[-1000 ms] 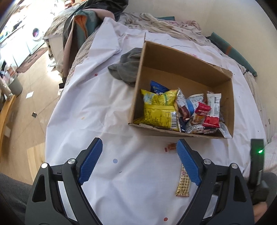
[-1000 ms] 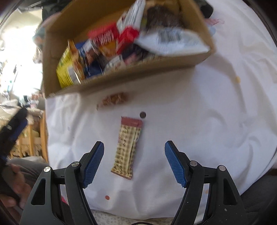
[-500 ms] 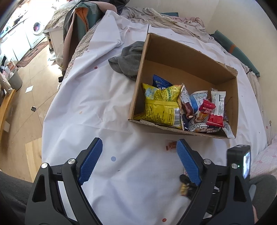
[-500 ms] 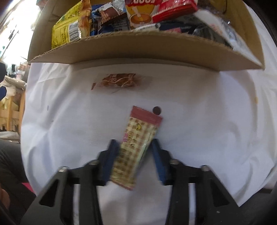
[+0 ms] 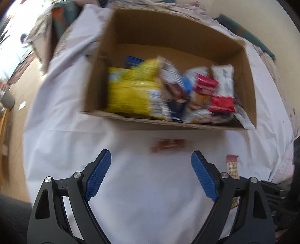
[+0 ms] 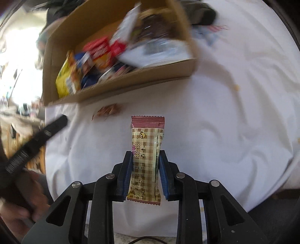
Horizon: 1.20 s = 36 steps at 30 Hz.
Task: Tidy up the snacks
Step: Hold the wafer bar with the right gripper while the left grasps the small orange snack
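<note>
My right gripper is shut on a checked beige snack bar with pink ends, held upright just above the white sheet. The same bar shows at the right in the left wrist view. My left gripper stands open and empty over the sheet, with a small brown wrapper just beyond its fingertips. That wrapper lies in front of the cardboard box. The box holds several packets, including a yellow bag.
The box sits on a bed covered by a white sheet. A grey cloth lies past the box. The bed's left edge drops to a wooden floor. A person's hand holds the left gripper.
My right gripper has shut on the checked bar and raised it off the sheet. My left gripper has moved down and toward the box, bringing the brown wrapper near its fingertips.
</note>
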Each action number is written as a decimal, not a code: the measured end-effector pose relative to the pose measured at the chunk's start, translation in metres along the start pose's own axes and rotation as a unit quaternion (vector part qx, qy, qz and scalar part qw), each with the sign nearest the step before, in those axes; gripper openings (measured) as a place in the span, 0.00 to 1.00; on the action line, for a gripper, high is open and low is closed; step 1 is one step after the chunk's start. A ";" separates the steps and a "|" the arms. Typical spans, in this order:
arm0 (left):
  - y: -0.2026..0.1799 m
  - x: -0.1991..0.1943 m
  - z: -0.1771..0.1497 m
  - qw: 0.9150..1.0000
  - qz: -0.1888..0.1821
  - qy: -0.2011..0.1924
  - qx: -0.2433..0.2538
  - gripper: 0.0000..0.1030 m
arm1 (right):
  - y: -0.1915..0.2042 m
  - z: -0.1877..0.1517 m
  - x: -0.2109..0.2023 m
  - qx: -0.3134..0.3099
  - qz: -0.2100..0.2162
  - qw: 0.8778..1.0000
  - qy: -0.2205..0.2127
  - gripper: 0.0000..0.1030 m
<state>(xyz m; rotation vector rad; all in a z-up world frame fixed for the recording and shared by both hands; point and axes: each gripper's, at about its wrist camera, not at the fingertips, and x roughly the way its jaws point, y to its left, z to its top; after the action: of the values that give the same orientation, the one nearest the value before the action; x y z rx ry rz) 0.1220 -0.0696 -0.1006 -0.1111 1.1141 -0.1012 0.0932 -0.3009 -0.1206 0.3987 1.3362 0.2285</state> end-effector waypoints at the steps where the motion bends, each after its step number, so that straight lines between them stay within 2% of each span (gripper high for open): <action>1: -0.008 0.009 -0.002 1.000 -0.005 -0.003 0.000 0.83 | -0.004 0.000 -0.003 0.008 0.003 1.000 -0.003 0.28; 5: -0.025 0.037 -0.006 1.000 -0.018 -0.015 -0.004 0.83 | -0.013 0.002 -0.010 0.025 0.016 0.999 -0.013 0.28; 12: -0.032 0.074 -0.009 1.000 0.013 -0.021 0.014 0.83 | -0.016 0.002 -0.005 0.030 0.026 0.999 -0.008 0.28; 20: -0.041 0.077 -0.007 0.999 0.003 -0.044 0.031 0.81 | -0.019 0.004 -0.009 0.026 0.033 0.999 -0.008 0.28; 21: -0.042 0.076 -0.009 0.998 0.002 -0.047 0.031 0.78 | -0.019 0.004 -0.009 0.026 0.033 0.999 -0.009 0.28; 23: -0.041 0.074 -0.016 0.998 0.006 -0.049 0.032 0.64 | -0.020 0.004 -0.010 0.027 0.032 0.999 -0.010 0.28; 24: -0.039 0.073 -0.017 0.998 0.006 -0.049 0.031 0.62 | -0.021 0.003 -0.010 0.028 0.032 0.999 -0.010 0.28; 30: -0.026 0.065 -0.022 0.998 -0.007 -0.053 0.032 0.61 | -0.017 0.001 -0.012 0.024 0.028 0.999 -0.014 0.28; 36: -0.023 0.047 -0.020 0.998 0.001 -0.050 0.032 0.61 | -0.016 0.000 -0.014 0.029 0.023 0.999 -0.021 0.28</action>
<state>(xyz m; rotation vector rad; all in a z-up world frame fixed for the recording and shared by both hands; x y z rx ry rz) 0.1237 -0.1000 -0.1481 -0.0581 1.0098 -0.1286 0.0885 -0.3210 -0.1143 0.4809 1.2962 0.2204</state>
